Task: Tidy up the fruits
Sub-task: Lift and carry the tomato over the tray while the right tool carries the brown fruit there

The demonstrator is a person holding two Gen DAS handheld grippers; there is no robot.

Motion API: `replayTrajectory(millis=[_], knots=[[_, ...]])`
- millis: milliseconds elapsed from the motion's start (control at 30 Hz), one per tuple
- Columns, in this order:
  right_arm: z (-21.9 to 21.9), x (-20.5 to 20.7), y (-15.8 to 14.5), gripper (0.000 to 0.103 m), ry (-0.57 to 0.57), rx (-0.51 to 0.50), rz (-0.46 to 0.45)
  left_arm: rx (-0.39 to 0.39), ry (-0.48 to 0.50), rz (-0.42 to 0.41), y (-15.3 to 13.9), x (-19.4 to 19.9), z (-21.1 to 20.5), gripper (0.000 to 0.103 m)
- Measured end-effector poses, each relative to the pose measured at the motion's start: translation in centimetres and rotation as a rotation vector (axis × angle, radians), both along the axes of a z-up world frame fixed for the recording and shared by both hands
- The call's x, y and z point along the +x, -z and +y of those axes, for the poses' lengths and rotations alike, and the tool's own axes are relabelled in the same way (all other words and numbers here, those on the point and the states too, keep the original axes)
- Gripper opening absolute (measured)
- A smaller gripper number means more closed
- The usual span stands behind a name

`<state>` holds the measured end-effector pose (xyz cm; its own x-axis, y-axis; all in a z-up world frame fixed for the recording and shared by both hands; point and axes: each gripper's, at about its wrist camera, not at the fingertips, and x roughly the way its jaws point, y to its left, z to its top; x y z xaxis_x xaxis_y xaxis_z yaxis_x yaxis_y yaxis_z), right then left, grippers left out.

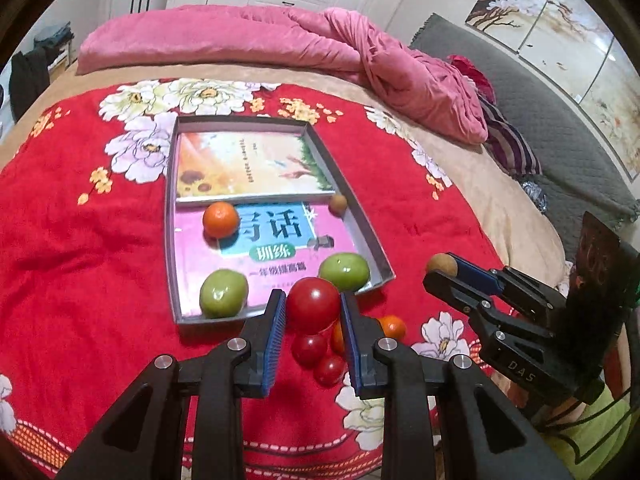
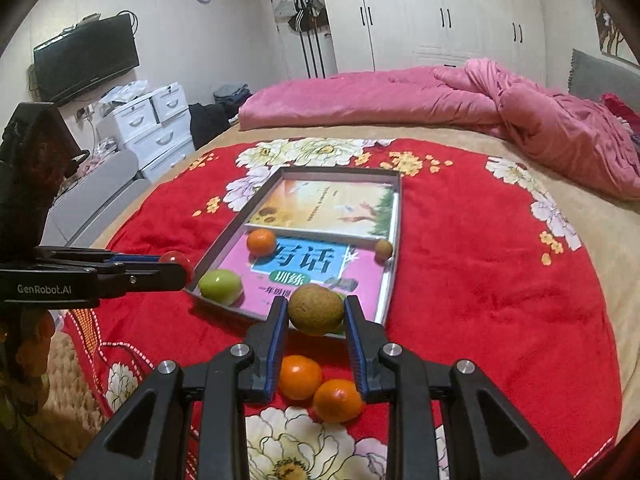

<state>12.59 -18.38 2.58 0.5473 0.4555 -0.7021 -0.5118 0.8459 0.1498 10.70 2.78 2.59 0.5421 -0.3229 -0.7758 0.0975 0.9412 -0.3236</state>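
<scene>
Green fruit (image 2: 340, 312) at the tray's (image 2: 224, 240) near edge mostly hidden behind the brown fruit (image 2: 316, 309). "DAS" readable on right gripper (image 1: 442, 266), "GenRobot.AI" on left gripper (image 2: 176, 262). Left gripper clamped on a red tomato (image 1: 313, 304), right on the brown fruit, both raised at 6 o'clock of the tray. Round fruits, no clear long axis.

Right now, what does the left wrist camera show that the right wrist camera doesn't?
Only the left view shows two small red tomatoes loose on the red blanket, plus the flower painting. Only the right view shows the television and white drawers. Both show the tray, the left gripper shut on a red tomato, and the right gripper shut on a brown fruit.
</scene>
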Motion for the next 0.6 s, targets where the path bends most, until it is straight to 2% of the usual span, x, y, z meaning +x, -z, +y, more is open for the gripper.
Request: replayTrajectory(millis=[267, 600], knots=[[-0.3, 1.4, -1.1, 0.029, 0.013, 0.005, -0.029, 0.020, -0.016, -0.003, 0.1, 1.7, -0.9, 0.028], [0.4, 2.8, -1.0, 0.029, 0.009, -0.003, -0.032, 0.027, -0.016, 0.023, 1.7, 3.5, -1.4, 0.028]])
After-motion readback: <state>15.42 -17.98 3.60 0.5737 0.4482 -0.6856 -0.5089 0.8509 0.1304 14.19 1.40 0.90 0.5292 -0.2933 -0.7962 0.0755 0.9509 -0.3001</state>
